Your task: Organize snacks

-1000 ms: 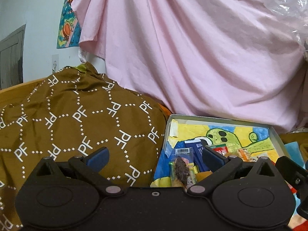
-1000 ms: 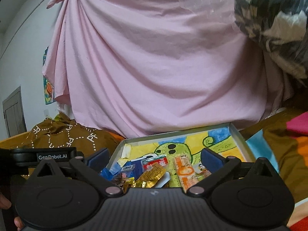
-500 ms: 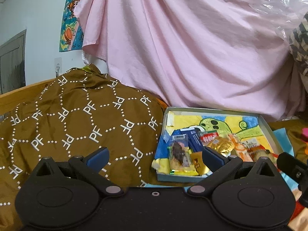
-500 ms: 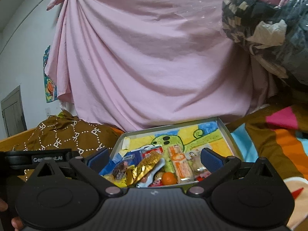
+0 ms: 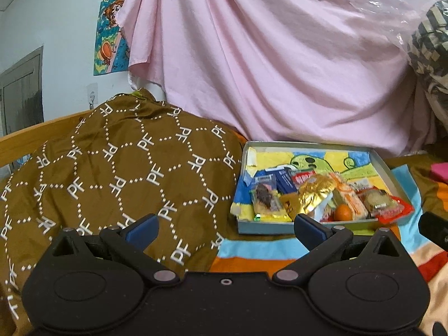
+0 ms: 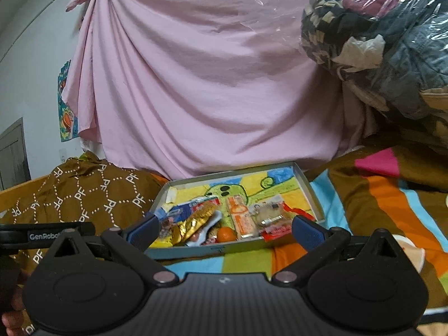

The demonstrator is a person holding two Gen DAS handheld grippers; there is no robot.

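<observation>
Both grippers have been drawn back from the snack tray (image 5: 390, 172), which now sits farther ahead on the striped blanket (image 6: 378, 196). Packets are heaped at its near end: a gold foil packet (image 5: 315, 193), a small orange (image 5: 343, 212), an orange-white bar (image 6: 240, 218). The left gripper (image 5: 225, 225) and right gripper (image 6: 222, 228) are held wide apart, gripping nothing. A brown patterned cloth (image 5: 126, 173) lies just beside the tray.

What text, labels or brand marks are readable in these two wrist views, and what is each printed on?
"PF": repeated in white across the brown cloth, left of the snack box.
"GenRobot", cut off at the end: on the left gripper's black body, seen in the right wrist view.
Snack wrappers in the box: print and a barcode label show, too small and blurred to read.
Wall poster: no readable words.
</observation>
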